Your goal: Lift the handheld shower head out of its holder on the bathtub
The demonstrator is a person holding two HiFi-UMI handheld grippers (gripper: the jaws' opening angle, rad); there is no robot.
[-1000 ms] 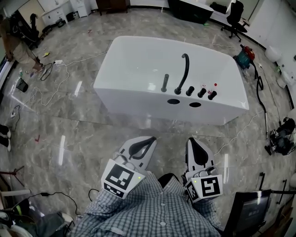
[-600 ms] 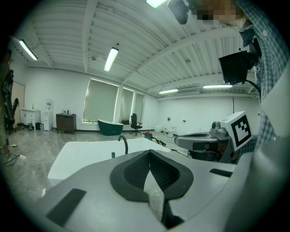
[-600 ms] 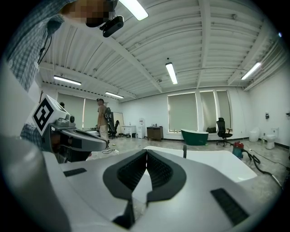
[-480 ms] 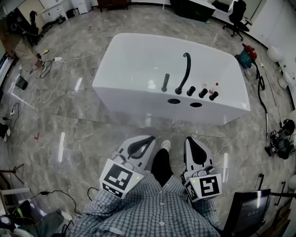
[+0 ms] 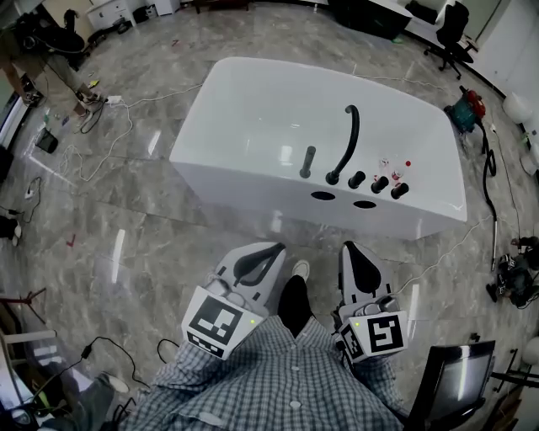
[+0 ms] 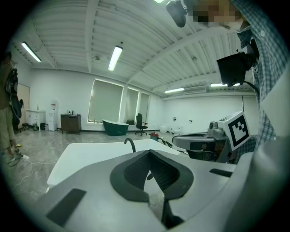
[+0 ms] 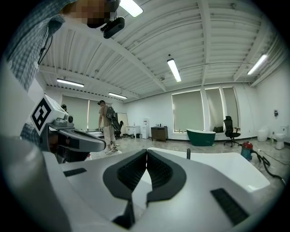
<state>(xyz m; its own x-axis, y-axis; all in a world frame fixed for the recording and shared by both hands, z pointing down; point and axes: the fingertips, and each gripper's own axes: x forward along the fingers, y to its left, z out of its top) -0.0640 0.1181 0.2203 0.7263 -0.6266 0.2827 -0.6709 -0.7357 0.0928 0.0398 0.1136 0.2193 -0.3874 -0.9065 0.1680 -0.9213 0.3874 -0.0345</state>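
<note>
The white bathtub (image 5: 253, 109) stands on the marble floor ahead of me. On its near rim the dark handheld shower head (image 5: 307, 162) stands upright in its holder, left of the curved black spout (image 5: 348, 143) and three black knobs (image 5: 379, 184). My left gripper (image 5: 268, 251) and right gripper (image 5: 349, 250) are held low in front of my checked shirt, well short of the tub, both shut and empty. The left gripper view shows the tub (image 6: 86, 156) and spout (image 6: 130, 144) beyond the closed jaws. The right gripper view shows the tub (image 7: 222, 170) with a dark upright post (image 7: 188, 154).
Cables (image 5: 93, 126) trail over the floor at the left, near a standing person (image 5: 21, 67). A hose and a teal-red machine (image 5: 467, 109) lie right of the tub, an office chair (image 5: 450, 25) behind it. A dark monitor (image 5: 459, 383) sits at my lower right. My shoe (image 5: 299, 269) is between the grippers.
I have stepped toward the tub, which now sits a little nearer and further right in the head view. A shoe has come into view between the grippers. Both grippers stay shut.
</note>
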